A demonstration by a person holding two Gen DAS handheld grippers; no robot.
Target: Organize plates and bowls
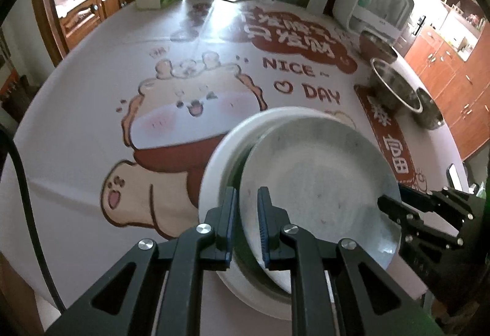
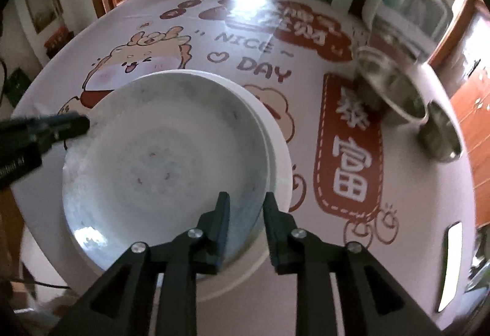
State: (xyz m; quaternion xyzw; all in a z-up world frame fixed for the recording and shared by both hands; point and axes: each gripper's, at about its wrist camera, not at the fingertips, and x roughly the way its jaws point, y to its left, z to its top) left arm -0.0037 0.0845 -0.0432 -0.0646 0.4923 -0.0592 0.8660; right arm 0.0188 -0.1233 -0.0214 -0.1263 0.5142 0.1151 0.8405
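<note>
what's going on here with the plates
A person is sorting dishes on a table with a cartoon tablecloth, holding a claw in each hand. The left claw is shut on the near rim of a grey marbled plate, which sits tilted in a bigger white plate. The right claw straddles the opposite rim with its jaws apart, not pressing it. A few steel bowls wait off to the right.
</note>
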